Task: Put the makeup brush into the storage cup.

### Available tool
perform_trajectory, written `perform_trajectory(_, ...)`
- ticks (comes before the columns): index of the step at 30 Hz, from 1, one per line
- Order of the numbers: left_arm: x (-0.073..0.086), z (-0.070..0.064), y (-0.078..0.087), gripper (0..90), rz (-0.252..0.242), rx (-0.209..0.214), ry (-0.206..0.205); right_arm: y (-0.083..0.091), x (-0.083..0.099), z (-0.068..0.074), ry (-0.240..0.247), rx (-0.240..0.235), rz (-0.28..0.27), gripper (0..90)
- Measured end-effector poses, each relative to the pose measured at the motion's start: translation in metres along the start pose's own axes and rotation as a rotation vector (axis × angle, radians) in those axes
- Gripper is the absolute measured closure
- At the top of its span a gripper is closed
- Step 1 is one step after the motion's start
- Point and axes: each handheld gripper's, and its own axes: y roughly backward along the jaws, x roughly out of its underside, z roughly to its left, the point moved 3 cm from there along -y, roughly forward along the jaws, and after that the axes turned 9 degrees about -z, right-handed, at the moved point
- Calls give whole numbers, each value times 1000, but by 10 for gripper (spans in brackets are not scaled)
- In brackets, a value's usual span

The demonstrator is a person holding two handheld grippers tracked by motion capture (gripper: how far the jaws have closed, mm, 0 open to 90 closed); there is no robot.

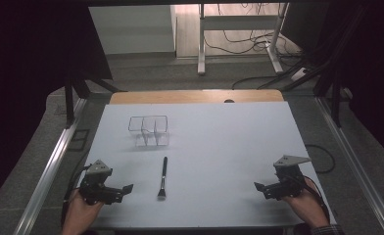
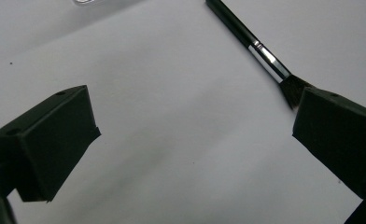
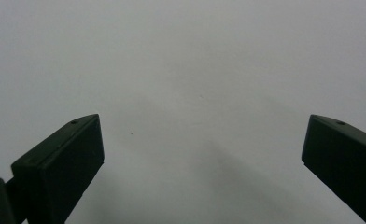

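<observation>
A black brush (image 1: 163,177) with a silver ferrule lies on the white table top (image 1: 219,147), bristles toward the front edge. Behind it stands a clear plastic organizer (image 1: 149,130) with compartments. My left gripper (image 1: 124,190) rests at the front left, open and holding nothing, a short way left of the bristles. In the left gripper view the brush (image 2: 260,49) runs from the top middle down to the right jaw, and the gripper (image 2: 195,126) stands wide. My right gripper (image 1: 259,188) sits at the front right, open over bare table (image 3: 200,126).
A wooden strip (image 1: 195,96) borders the table's far edge. Metal rails (image 1: 53,161) run along both sides. Beyond the table are desk legs (image 1: 201,44) and loose cables on the floor. Dark curtains stand at left and right.
</observation>
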Motion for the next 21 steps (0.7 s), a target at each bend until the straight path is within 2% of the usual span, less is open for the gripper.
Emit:
perform_trajectory(4, 0, 0, 2, 10, -52, 14, -20, 0, -1, 2, 0, -7, -2, 0)
perform_trajectory(11, 0, 4, 1, 11, -58, 12, 0, -1, -3, 6, 24, -14, -7, 0)
perform_trajectory(17, -1, 7, 2, 10, -59, 26, 60, 1, -3, 8, 27, -12, -9, 0)
perform_trajectory(21, -1, 8, 1, 15, -45, 23, 55, 1, -4, 9, 35, -11, -13, 0)
